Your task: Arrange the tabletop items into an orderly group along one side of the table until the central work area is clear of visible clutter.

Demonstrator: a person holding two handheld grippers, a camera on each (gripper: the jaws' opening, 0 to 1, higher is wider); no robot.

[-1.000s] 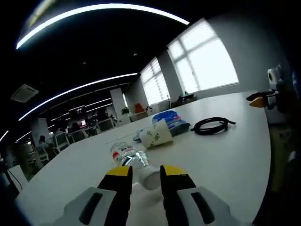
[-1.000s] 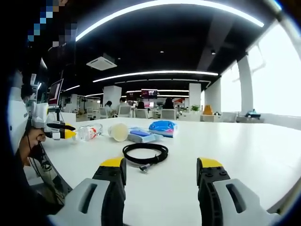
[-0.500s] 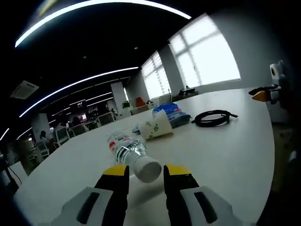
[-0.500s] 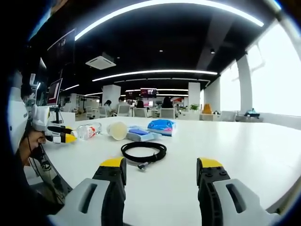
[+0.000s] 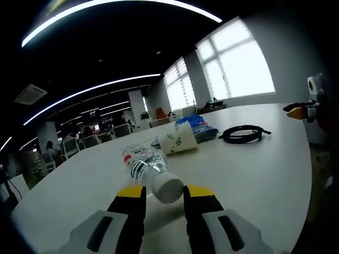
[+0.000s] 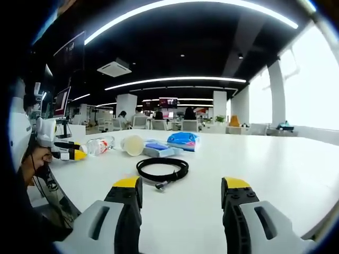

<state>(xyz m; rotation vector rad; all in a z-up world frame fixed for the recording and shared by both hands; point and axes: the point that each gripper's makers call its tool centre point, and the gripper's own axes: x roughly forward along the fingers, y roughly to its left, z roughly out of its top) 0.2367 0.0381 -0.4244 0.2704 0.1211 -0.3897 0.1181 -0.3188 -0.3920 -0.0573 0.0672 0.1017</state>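
**Inspector:** Report the left side first.

**Assistant:** In the left gripper view, the left gripper [image 5: 158, 194] has its jaws closed on the white-capped end of the clear plastic water bottle [image 5: 147, 170], which lies on the white table [image 5: 254, 169]. Its long axis runs straight away from the jaws.

**Inspector:** Further right?

**Assistant:** A white paper cup [image 5: 178, 143] on its side, a blue packet [image 5: 193, 125] beyond, then a coiled black cable [image 5: 242, 134].

**Inspector:** The right gripper?

**Assistant:** The right gripper [image 6: 181, 193] hovers with jaws apart, holding nothing; the cable lies dead ahead, nearer it than the left.

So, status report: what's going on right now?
Left gripper jaws round the water bottle cap end. Right gripper open, facing the black cable. Nothing blocking.
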